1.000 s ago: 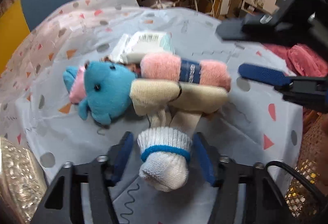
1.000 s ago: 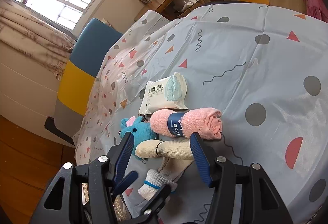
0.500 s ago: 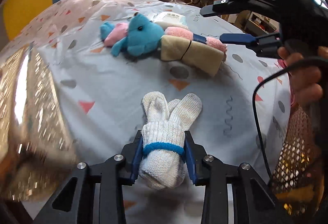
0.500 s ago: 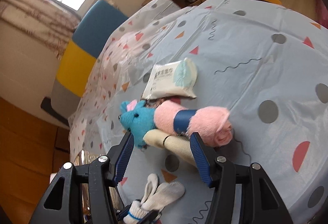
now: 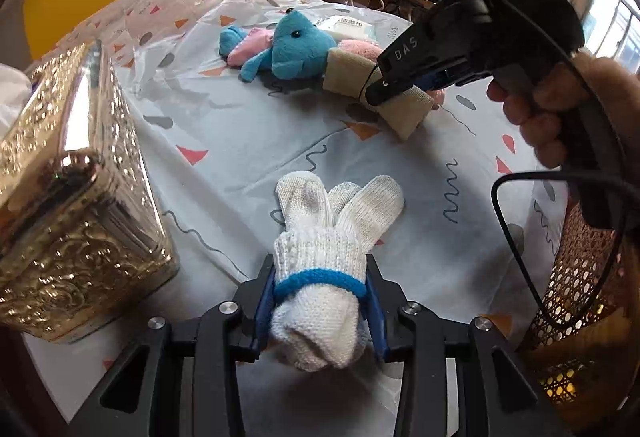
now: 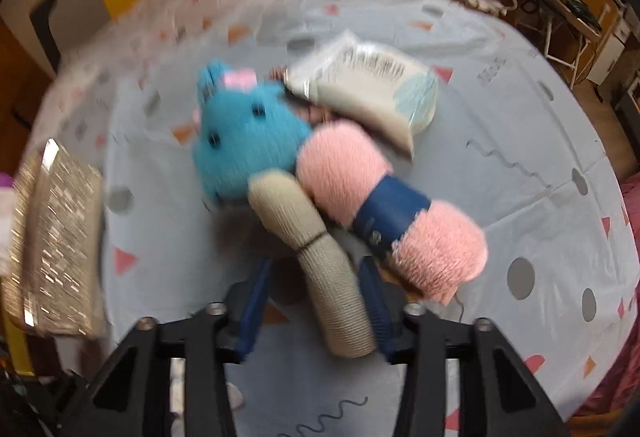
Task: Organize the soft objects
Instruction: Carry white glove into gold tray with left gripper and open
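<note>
Beside the gold box [image 5: 80, 197], left gripper [image 5: 320, 301] clamps white gloves [image 5: 324, 257]; right gripper [image 6: 316, 301] straddles beige roll [image 6: 320, 257], parted.

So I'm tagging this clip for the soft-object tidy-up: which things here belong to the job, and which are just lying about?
Part of the job:
- white glove bundle, clamped in the left gripper
- beige roll, between the open right gripper fingers
- pink towel roll
- blue plush toy

Lying about:
- wet-wipes pack
- gold embossed box
- wicker basket

right-wrist view motion-blurred | gold box [image 6: 56, 241] cut off at left edge
</note>
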Demonstrator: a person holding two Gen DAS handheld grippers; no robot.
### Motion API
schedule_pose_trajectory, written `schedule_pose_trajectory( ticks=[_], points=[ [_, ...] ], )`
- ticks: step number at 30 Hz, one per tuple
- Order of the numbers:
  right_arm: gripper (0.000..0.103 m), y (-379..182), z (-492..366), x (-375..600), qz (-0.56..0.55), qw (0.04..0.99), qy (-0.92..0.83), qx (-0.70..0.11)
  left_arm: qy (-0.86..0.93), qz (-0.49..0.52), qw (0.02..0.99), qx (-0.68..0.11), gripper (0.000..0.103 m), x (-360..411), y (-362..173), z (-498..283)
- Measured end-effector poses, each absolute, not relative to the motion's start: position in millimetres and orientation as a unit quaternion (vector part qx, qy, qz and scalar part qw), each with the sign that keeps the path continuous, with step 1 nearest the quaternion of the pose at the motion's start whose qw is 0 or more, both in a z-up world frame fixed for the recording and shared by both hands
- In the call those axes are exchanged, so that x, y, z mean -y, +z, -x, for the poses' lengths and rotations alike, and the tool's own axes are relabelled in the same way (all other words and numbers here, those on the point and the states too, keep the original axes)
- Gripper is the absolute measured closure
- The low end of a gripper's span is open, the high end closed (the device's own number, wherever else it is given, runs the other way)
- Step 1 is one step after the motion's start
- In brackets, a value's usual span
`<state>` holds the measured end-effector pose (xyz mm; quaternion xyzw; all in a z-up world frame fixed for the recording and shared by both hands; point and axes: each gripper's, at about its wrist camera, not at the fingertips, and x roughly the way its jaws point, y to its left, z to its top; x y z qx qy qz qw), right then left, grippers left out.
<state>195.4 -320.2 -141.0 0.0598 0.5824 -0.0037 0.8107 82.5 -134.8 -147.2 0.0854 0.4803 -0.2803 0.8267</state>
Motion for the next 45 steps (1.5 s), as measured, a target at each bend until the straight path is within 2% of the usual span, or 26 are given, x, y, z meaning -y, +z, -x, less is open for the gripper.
schedule_pose_trajectory(
  ticks=[2, 3, 12, 19, 24, 28, 36, 45],
  points=[
    [0.086, -142.5, -194.3, 320.2, -0.064, 0.819, -0.003, -0.570, -0.280, -0.086, 0.829, -0.477, 0.066, 134.6, -143.3, -80.0],
    [0.087, -143.3, -192.9, 320.0, -0.067, 0.819, -0.001, -0.570, -0.281, -0.090, 0.830, -0.474, 0.067, 135.3, -140.7, -77.5],
    [0.086, -145.2, -185.9, 334.3, -0.118, 0.807, 0.016, -0.578, -0.286, -0.051, 0.850, -0.440, 0.068, 131.3, -89.9, -80.9],
    [0.086, -144.0, -190.5, 324.0, -0.117, 0.804, 0.029, -0.582, -0.259, -0.001, 0.872, -0.417, 0.068, 120.9, -36.3, -127.4],
    [0.086, -145.6, -191.4, 319.4, -0.116, 0.802, 0.039, -0.584, -0.200, 0.042, 0.908, -0.365, 0.068, 76.4, 12.1, -162.2],
    [0.086, -147.7, -191.4, 318.0, -0.122, 0.799, 0.049, -0.587, -0.126, 0.078, 0.929, -0.339, 0.068, 9.2, 30.3, -180.4],
    [0.086, -149.0, -190.4, 320.0, -0.124, 0.798, 0.050, -0.588, 0.029, 0.153, 0.930, -0.332, 0.068, -148.1, 7.3, -148.6],
    [0.086, -151.5, -193.1, 311.7, -0.113, 0.799, 0.044, -0.589, 0.137, 0.221, 0.887, -0.383, 0.067, -243.1, -71.5, -84.7]
  ],
)
